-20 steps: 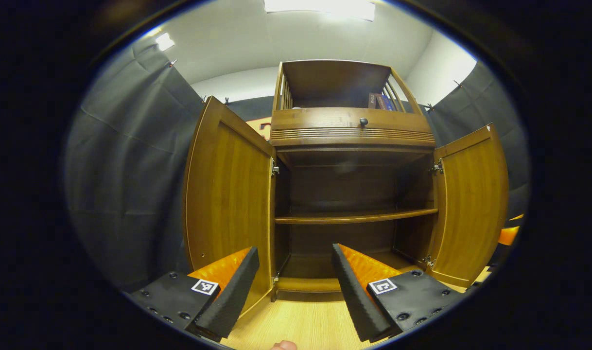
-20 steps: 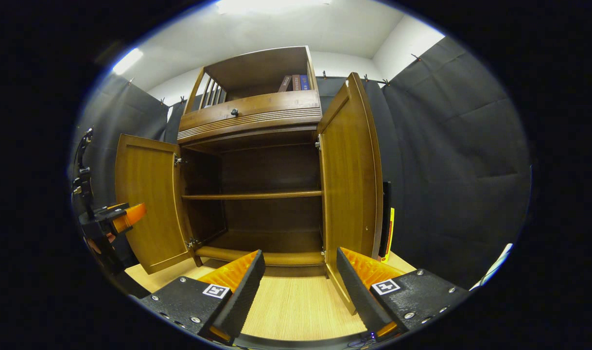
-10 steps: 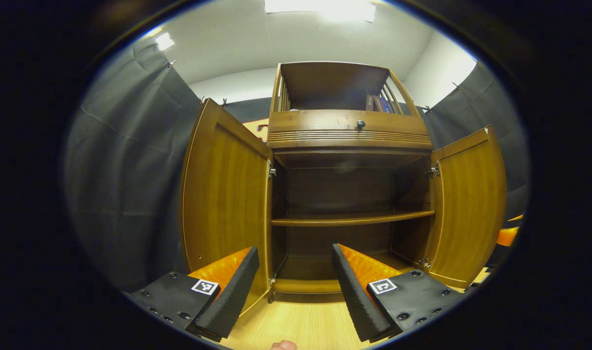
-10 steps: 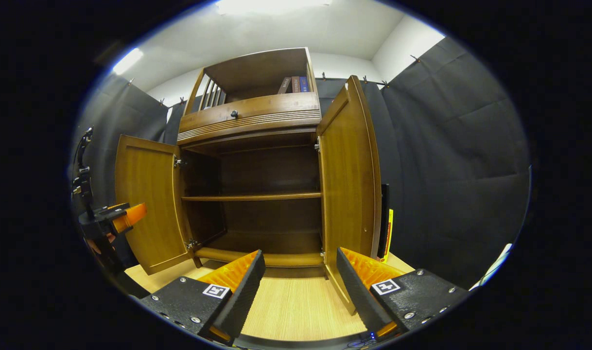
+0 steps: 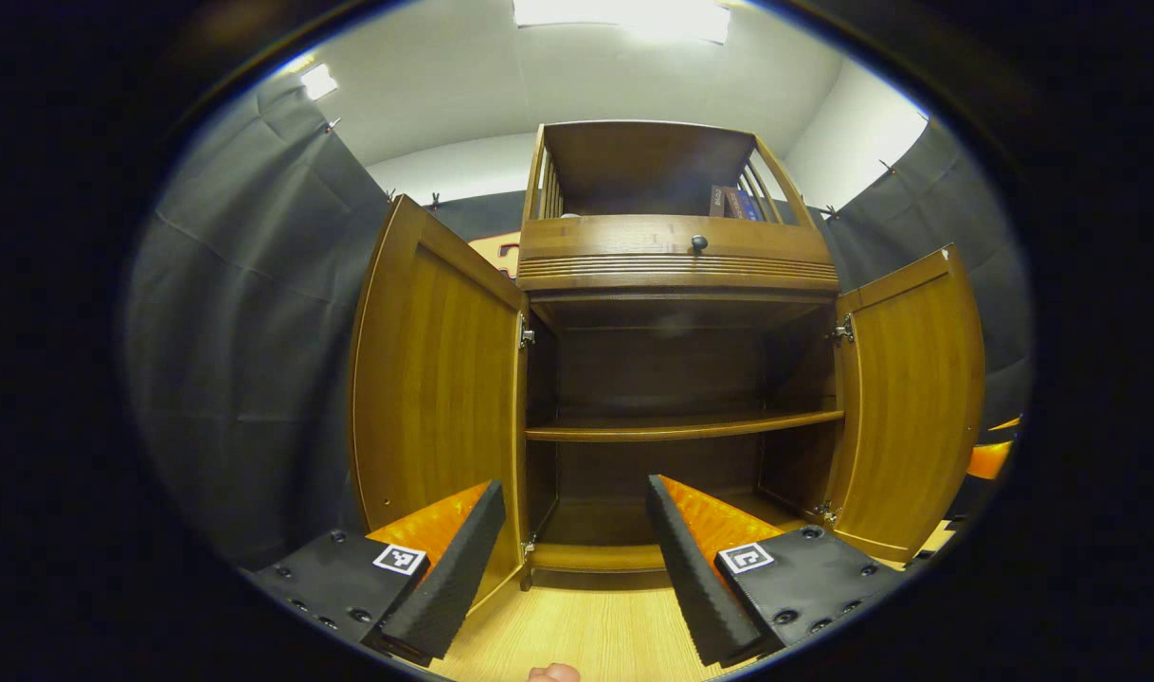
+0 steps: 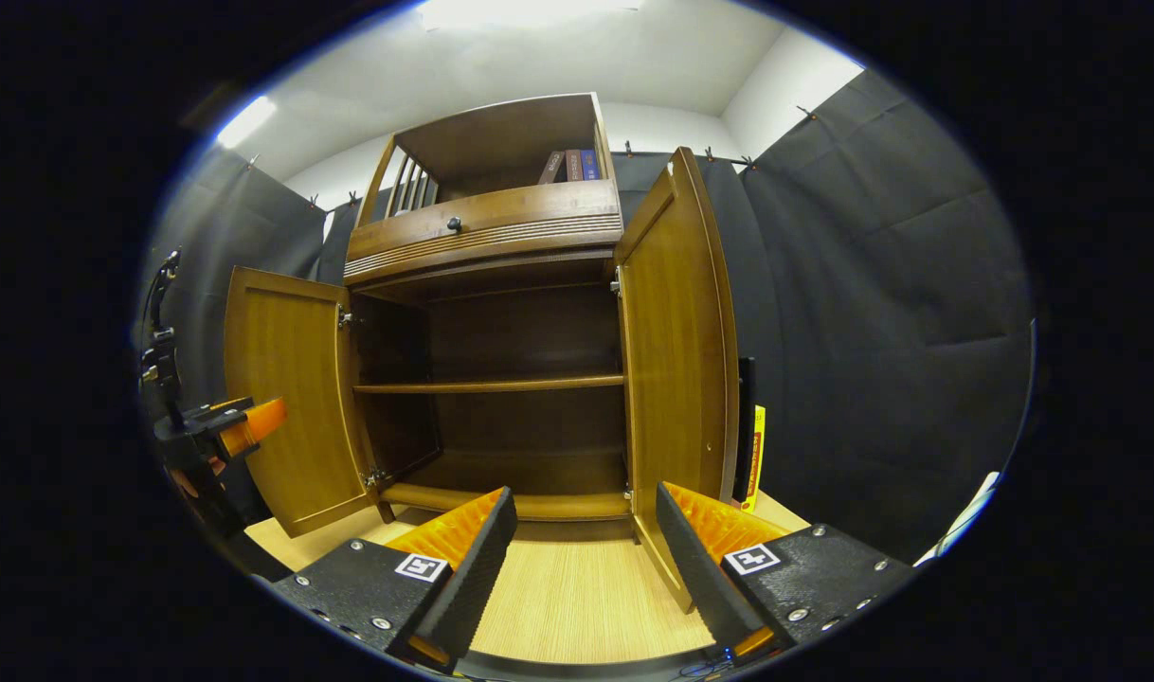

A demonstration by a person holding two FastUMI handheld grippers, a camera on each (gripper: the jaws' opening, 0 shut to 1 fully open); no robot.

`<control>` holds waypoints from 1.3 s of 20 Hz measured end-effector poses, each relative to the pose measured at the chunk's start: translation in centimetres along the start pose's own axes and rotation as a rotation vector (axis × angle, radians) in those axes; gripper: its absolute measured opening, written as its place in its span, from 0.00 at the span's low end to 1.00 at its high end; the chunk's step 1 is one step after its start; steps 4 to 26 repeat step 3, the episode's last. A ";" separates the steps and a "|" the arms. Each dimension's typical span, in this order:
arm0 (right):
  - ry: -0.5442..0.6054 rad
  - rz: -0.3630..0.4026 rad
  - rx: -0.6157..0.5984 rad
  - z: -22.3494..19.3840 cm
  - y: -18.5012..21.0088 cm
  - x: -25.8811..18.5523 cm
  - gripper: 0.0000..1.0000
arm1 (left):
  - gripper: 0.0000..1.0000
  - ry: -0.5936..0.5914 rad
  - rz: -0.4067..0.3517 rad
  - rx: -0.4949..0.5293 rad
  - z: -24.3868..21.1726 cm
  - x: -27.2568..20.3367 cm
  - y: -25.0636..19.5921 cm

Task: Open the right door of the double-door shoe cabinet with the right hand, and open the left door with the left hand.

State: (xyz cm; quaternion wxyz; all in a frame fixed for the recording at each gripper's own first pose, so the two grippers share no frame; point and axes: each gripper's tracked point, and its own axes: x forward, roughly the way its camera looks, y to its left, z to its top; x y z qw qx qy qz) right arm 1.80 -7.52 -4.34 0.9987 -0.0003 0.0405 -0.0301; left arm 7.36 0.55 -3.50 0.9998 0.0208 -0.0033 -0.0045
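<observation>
Black cloth walls close in a booth with a pale wooden floor, and on it stands the shoe cabinet, a brown wooden piece with an inner shelf and a small drawer knob above. Both doors are swung wide: the left door and the right door stand out from the body on metal hinges, so the opening looks done. The left gripper has its fingers spread apart and empty, near the left door's lower edge; the right gripper is likewise spread and empty, just beside the right door's bottom corner. The doors look stiff, smooth and fairly light, best taken by the free outer edge, away from the hinges.
</observation>
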 end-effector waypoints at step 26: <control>0.002 0.000 -0.002 0.0 0.0 0.1 0.91 | 0.93 -0.001 0.000 0.002 0.0 0.0 0.0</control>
